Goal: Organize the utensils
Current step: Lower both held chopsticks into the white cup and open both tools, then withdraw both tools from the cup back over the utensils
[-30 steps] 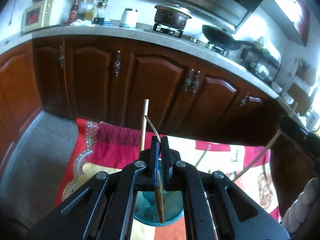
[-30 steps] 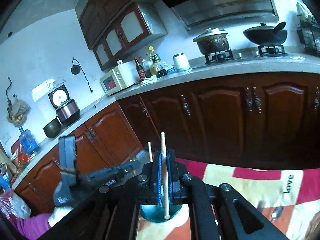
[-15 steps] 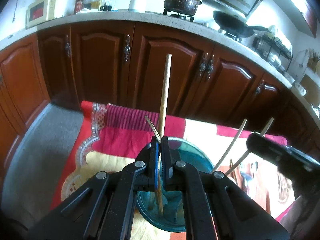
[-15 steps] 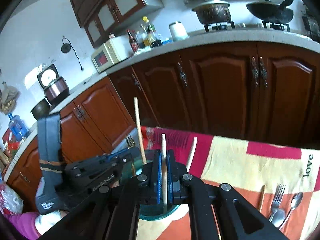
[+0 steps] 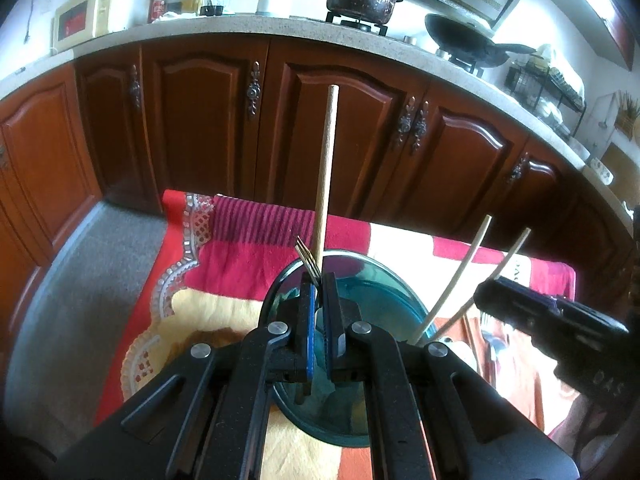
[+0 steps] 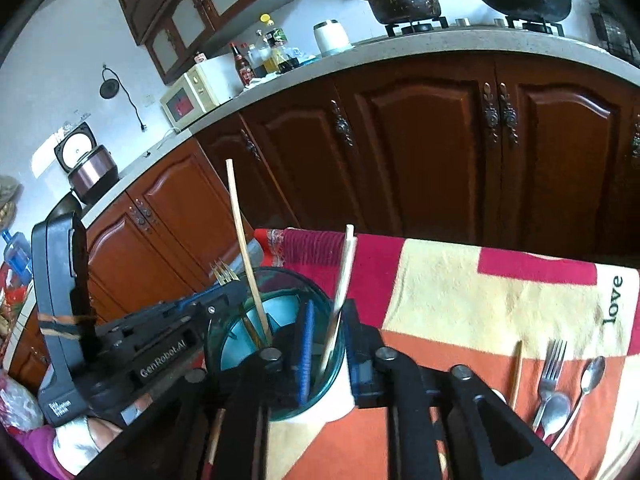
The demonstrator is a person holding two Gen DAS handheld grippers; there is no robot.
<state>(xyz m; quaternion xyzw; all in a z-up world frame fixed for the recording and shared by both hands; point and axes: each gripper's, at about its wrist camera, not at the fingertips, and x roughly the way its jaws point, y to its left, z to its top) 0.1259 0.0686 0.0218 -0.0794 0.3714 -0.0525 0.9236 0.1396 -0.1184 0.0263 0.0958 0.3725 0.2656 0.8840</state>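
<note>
Kitchen table cloth (image 6: 440, 280) carries a teal cup (image 6: 276, 300) directly below both grippers: right gripper (image 6: 326, 344), jaws parted, has apparently released chopsticks (image 6: 342, 280) into it, left gripper (image 5: 319, 312) grips a fork (image 5: 308, 258) over it, while right of the right gripper another fork (image 6: 550, 364) and spoons (image 6: 588, 376) await.

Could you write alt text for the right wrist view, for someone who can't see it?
The right tool hangs open over a teal cup on a red and cream cloth, a pale chopstick standing between its fingers. The left tool holds a gold fork at the cup's left rim. A fork and spoons lie to the right.
</note>
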